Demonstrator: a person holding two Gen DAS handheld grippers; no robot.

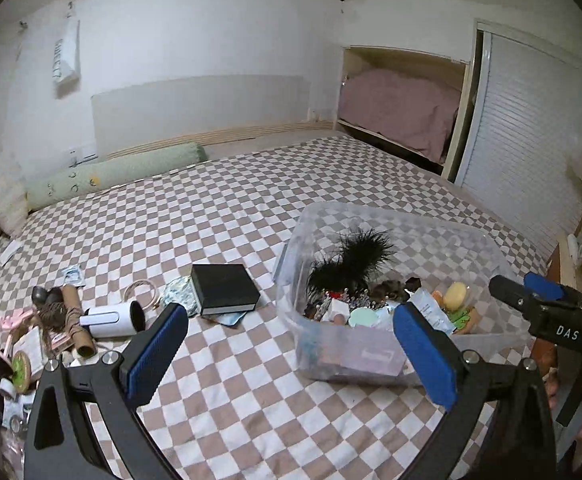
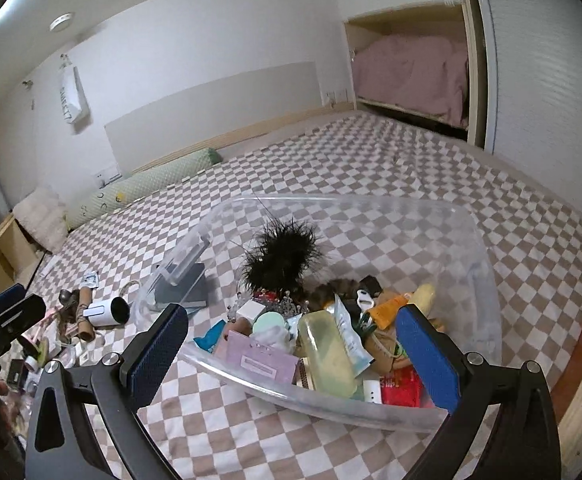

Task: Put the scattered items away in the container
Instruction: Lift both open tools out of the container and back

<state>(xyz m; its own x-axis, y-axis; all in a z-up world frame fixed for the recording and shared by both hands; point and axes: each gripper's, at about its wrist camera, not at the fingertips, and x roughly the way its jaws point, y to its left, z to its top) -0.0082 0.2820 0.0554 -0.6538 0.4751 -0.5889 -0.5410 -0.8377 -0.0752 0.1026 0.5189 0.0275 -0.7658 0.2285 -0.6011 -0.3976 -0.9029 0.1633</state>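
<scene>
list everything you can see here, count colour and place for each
clear plastic storage bin: 1, transparent, on the bed, part full of small items
black feathery tuft: 1, black, sticking up inside the bin
black square box: 1, black, on the bed left of the bin
white cylinder with dark opening: 1, white, lying on its side left of the box
cardboard tube wrapped in twine: 1, brown, in the clutter at left
checkered bed cover: 1, brown and white, under everything
green bolster pillow: 1, pale green, at the head of the bed
left gripper: 1, black with blue pads, open, empty
right gripper: 1, black with blue pads, open over the bin
</scene>
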